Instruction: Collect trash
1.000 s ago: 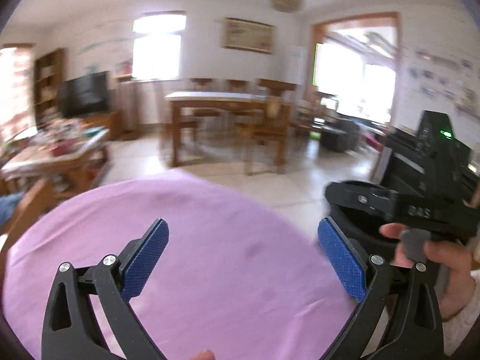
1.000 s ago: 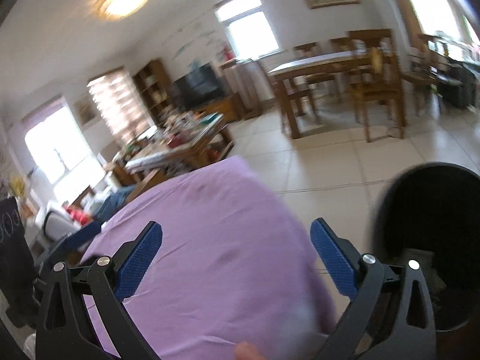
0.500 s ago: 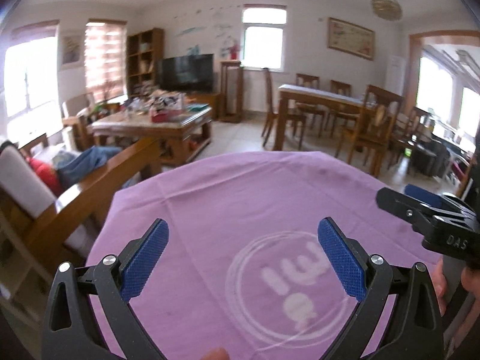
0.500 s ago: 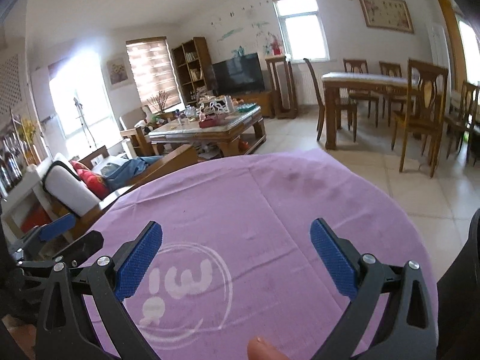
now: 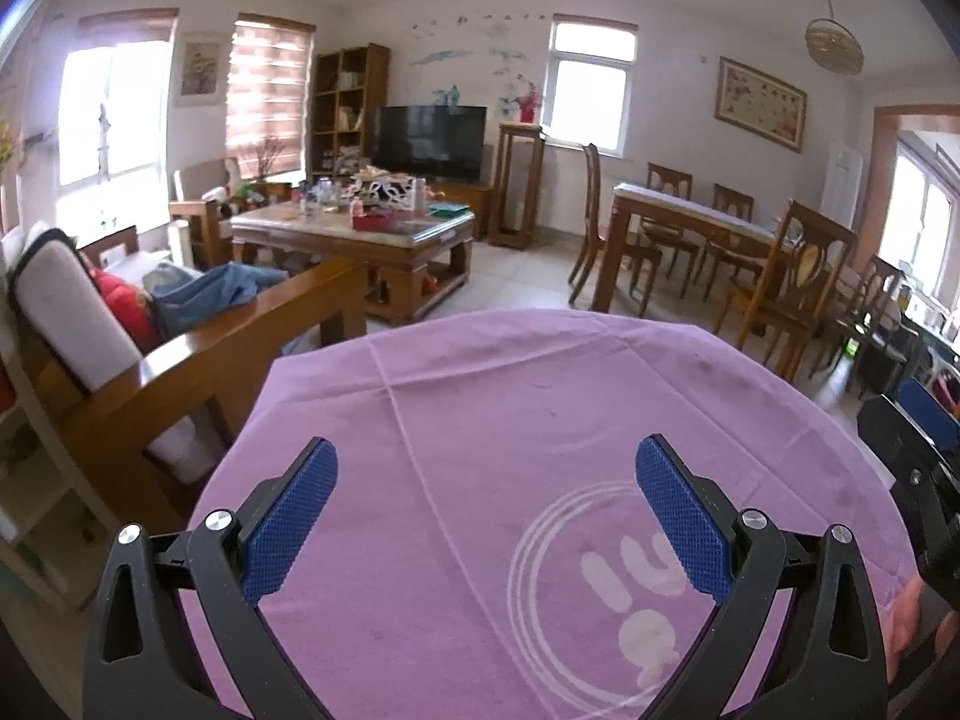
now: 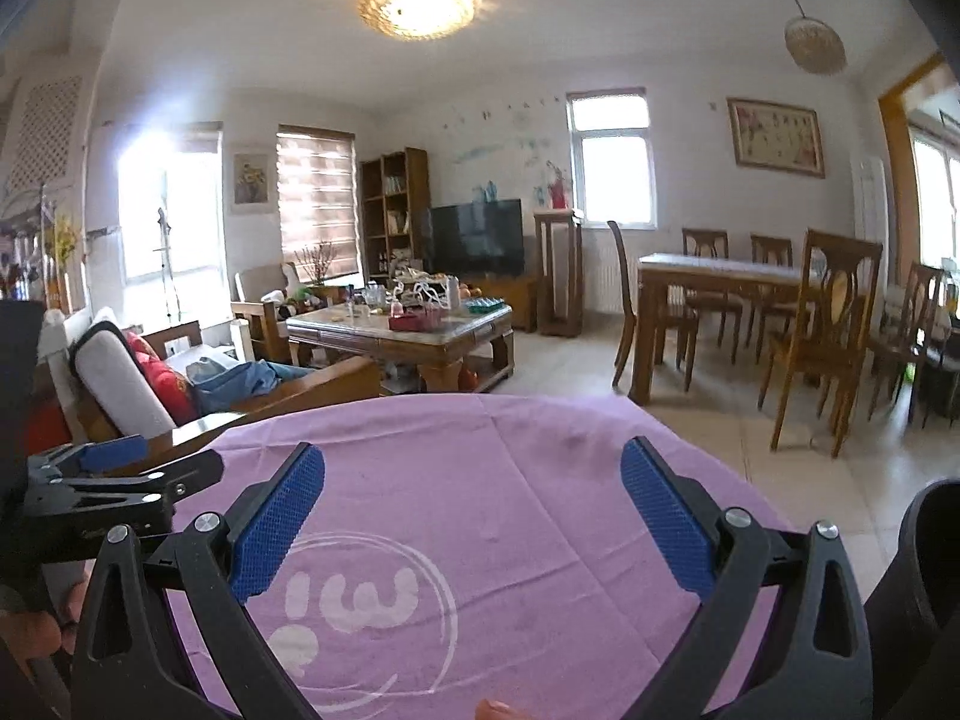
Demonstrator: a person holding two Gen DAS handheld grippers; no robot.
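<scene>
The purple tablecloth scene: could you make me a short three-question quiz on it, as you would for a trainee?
1. True or false: trash lies on the purple tablecloth between the fingers of the left gripper.
2. Multiple choice: the jaws of the right gripper are (a) shut on a wrapper, (b) open and empty, (c) out of view.
3. Fill in: in the right wrist view, the dark round container shows at the ___ edge of the picture.

Key: 1 false, the visible cloth bears only a white printed logo. 2 b. 3 right.
</scene>
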